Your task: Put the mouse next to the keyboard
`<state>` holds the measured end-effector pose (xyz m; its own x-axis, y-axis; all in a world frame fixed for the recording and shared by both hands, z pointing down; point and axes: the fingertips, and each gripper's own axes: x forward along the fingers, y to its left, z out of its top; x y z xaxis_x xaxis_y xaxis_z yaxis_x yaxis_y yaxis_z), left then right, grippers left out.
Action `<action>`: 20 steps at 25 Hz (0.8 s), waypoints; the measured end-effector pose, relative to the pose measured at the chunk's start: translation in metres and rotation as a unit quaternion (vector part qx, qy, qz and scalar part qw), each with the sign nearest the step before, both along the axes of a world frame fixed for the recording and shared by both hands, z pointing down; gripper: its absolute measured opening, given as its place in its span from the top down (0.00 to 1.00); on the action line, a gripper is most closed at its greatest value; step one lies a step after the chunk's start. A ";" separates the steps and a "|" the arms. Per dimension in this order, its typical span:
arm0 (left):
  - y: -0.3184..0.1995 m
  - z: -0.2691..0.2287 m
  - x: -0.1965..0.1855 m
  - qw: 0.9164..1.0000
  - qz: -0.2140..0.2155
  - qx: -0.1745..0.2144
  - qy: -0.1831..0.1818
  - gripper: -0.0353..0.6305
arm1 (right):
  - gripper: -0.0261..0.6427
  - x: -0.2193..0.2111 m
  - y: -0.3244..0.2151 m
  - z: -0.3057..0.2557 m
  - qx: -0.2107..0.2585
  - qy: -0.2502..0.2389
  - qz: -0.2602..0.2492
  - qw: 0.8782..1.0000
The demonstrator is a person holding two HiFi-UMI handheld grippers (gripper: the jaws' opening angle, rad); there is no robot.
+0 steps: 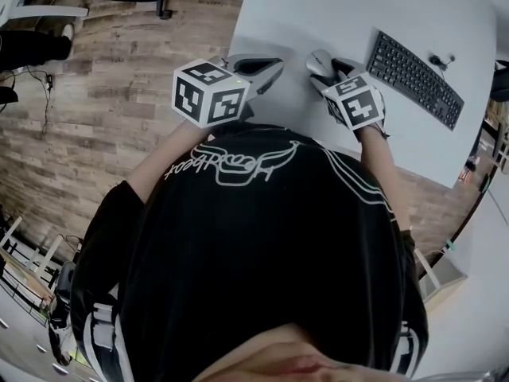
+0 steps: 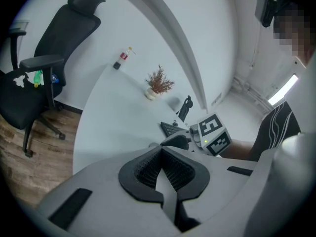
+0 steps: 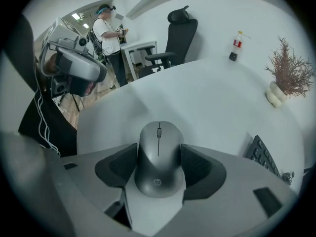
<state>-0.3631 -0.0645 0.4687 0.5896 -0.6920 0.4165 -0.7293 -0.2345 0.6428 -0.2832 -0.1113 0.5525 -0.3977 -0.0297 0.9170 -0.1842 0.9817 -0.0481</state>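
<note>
- Two released jaws of the right gripper [image 1: 321, 62] are seen flanking the grey HP mouse [image 3: 159, 158] (set on the tabletop [image 1: 318, 10], near the keyboard [image 1: 415, 78]).
- The jaws of the left gripper [image 2: 161, 150] are clenched, empty.

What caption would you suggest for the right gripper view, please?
Gray mouse between the right tool's jaws, with white table and keyboard beyond.

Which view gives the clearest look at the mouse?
The right gripper view: the mouse lies whole and centred between the right gripper's jaws, wheel and logo visible. The head view shows only part of it, small, beyond that gripper. In the left gripper view I cannot make it out.
</note>
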 end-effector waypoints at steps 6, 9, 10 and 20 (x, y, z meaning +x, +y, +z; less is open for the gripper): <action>0.001 0.001 -0.005 1.000 -0.015 0.002 0.002 0.94 | 0.59 0.001 0.001 0.008 -0.023 0.057 -0.012 0.998; 0.002 0.001 -0.006 1.000 -0.019 0.004 0.003 0.94 | 0.58 0.002 0.000 0.011 -0.032 0.071 -0.016 0.997; 0.002 0.001 -0.006 1.000 -0.019 0.005 0.004 0.94 | 0.58 0.003 -0.001 0.011 -0.031 0.075 -0.016 0.997; 0.004 0.003 -0.004 1.000 -0.007 0.010 0.000 0.94 | 0.58 0.000 -0.002 0.011 -0.028 0.075 -0.017 0.997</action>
